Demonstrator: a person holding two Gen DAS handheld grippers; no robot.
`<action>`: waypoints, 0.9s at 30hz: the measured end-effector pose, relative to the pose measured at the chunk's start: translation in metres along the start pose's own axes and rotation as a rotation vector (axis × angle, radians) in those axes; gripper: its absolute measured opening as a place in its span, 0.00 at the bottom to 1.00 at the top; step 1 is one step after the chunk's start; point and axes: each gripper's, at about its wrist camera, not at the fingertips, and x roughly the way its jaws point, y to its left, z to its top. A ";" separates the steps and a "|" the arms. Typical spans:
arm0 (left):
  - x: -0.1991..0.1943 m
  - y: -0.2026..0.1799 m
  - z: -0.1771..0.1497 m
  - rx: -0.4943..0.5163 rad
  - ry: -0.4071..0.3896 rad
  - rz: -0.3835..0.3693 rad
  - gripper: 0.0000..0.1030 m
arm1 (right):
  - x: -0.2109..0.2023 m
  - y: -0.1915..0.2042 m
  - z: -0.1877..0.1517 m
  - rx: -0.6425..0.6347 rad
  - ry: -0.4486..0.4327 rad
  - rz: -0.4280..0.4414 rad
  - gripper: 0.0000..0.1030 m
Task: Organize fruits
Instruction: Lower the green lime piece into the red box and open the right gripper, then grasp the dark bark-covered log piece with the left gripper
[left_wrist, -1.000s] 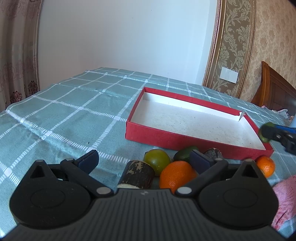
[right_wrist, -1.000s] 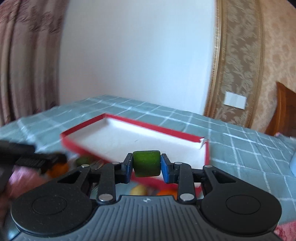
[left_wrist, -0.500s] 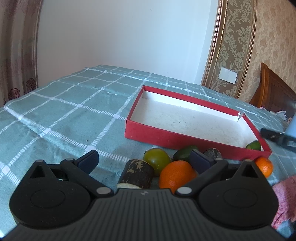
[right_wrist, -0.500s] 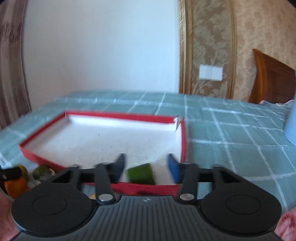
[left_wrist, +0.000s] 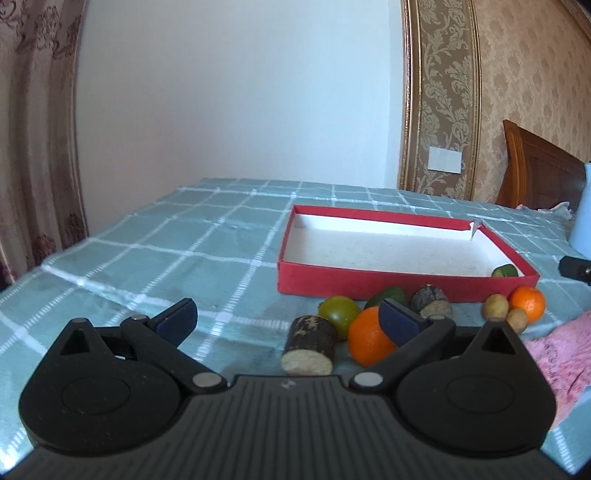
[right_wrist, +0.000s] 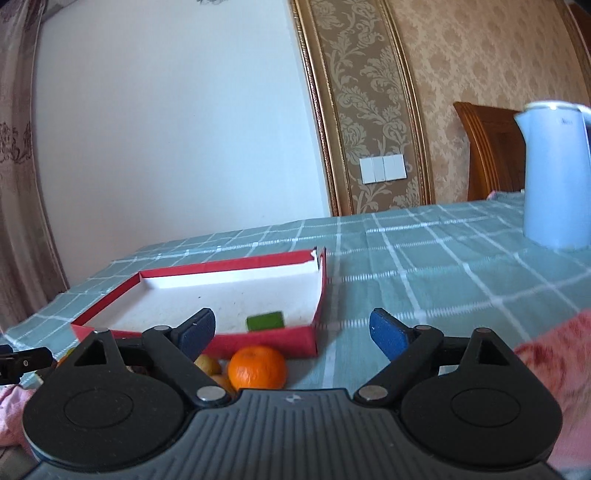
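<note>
Left wrist view: the left tongs (left_wrist: 286, 319) are being held wide apart with nothing between the pads, and the loose fruit is lying just ahead and to the right of them, in front of the near wall of the red box (left_wrist: 399, 286). A large orange (left_wrist: 369, 341) is sitting just behind the right pad, a brown-barked stub (left_wrist: 309, 346) is lying with its long axis pointing at the camera, and a green tomato (left_wrist: 339, 320) is just behind it. A small mandarin (left_wrist: 527, 303) is sitting further right, so the right tongs (right_wrist: 291, 332) are judged nearer to it; their jaws are opening, with nothing between them. One green piece (right_wrist: 265, 320) is already lying inside the box at its near right corner. The surface is covered by a teal checked cloth (left_wrist: 177, 258). A white kettle (right_wrist: 554, 177), a wall switch (right_wrist: 383, 169) and a wooden headboard (left_wrist: 535, 173) are being seen behind.
</note>
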 end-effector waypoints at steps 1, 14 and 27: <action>0.000 -0.001 -0.001 0.011 0.001 0.011 1.00 | -0.002 -0.001 0.000 0.008 -0.005 0.002 0.89; 0.006 -0.010 0.000 0.101 0.045 -0.011 0.84 | 0.004 -0.012 0.001 0.075 0.033 -0.017 0.96; 0.005 0.009 -0.003 0.131 0.091 -0.001 0.82 | 0.007 -0.013 0.001 0.087 0.046 -0.024 0.97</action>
